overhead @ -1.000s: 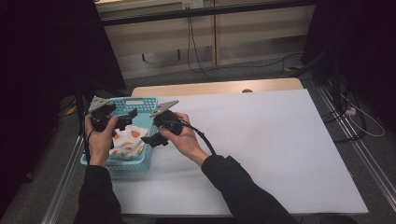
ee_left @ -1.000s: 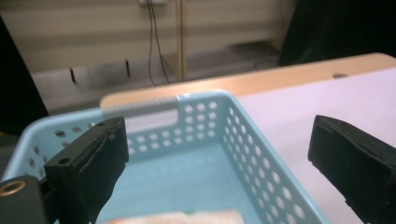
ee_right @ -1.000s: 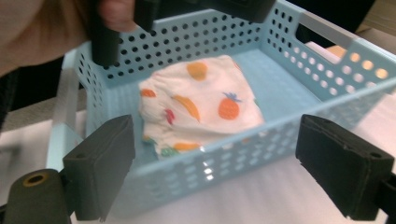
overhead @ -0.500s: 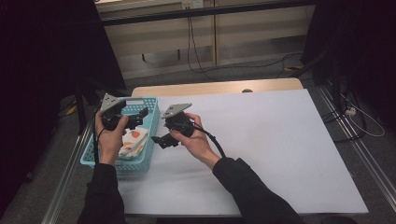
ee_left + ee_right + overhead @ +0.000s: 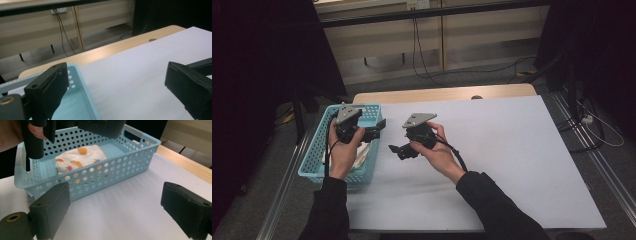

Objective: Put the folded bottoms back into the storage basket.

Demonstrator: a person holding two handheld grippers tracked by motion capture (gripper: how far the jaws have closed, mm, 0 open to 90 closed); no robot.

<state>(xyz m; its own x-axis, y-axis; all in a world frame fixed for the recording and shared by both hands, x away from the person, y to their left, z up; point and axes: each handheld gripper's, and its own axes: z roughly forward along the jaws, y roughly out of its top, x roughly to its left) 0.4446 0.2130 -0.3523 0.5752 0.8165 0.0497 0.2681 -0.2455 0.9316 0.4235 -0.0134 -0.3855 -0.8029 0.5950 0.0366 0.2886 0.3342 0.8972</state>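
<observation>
A: Any brands, labels or writing legible? Checked all three views.

B: None readable. The folded cloth [image 5: 78, 158] has orange and yellow printed shapes, no letters that I can make out. The grey plates on the grippers are blank.

A: Position of the cloth?

B: Inside the light blue basket [image 5: 314, 159], lying on its floor toward one end. Basket sits at the left edge of the white table [image 5: 522, 165].

A: Left gripper [image 5: 377, 129]?

B: Held over the basket's right rim, nothing between its pads. The left gripper view shows both jaws wide apart, one over the basket corner, the other over bare table.

A: Right gripper [image 5: 396, 150]?

B: Above the table just right of the basket, apart from it. Jaws spread wide, empty, aimed at the basket's side wall.

A: Differences between views?

B: The right gripper view gives the cloth plainly through the perforated wall; the high view has just a pale sliver beside the left hand [image 5: 343, 152]. The left gripper view adds the far wooden table edge [image 5: 107, 51].
</observation>
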